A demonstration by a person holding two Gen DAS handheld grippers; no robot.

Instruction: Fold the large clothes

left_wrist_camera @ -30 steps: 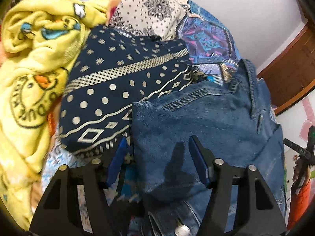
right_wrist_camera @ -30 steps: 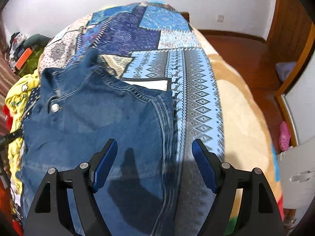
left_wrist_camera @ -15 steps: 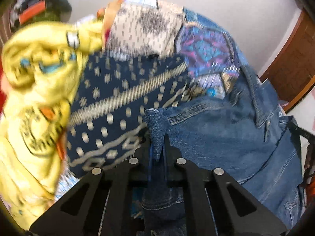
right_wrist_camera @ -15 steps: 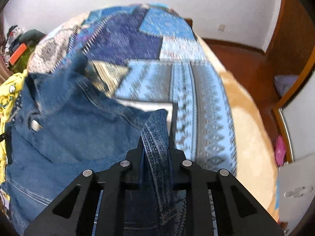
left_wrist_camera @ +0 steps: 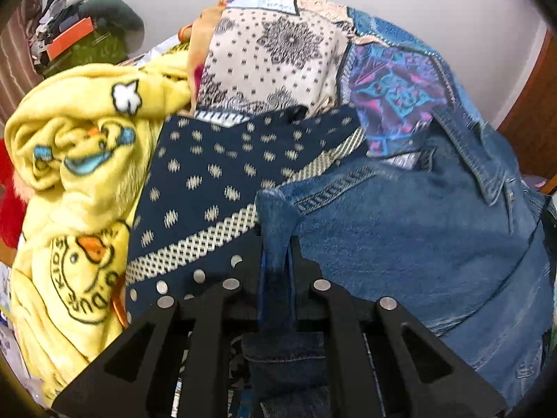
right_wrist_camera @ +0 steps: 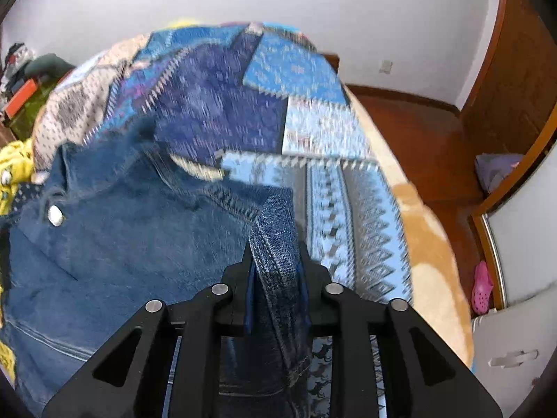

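Note:
A blue denim jacket (left_wrist_camera: 410, 244) lies on a patchwork bedspread (right_wrist_camera: 313, 80); it also fills the left of the right wrist view (right_wrist_camera: 115, 244). My left gripper (left_wrist_camera: 276, 247) is shut on a pinched fold at the jacket's left edge. My right gripper (right_wrist_camera: 276, 244) is shut on a fold at the jacket's right edge and holds it raised above the bed. A metal snap button (right_wrist_camera: 55, 215) shows near the collar.
A yellow duck-print fleece (left_wrist_camera: 80, 188) and a navy patterned cloth (left_wrist_camera: 222, 181) lie left of the jacket. Clutter with an orange box (left_wrist_camera: 71, 36) sits at the far left. Wooden floor (right_wrist_camera: 421, 139), a wardrobe and a pink shoe (right_wrist_camera: 482, 291) lie to the right of the bed.
Both grippers closed from open onto the jacket's two edges about half a second ago. Since then both have lifted the pinched denim and moved forward over the bed.

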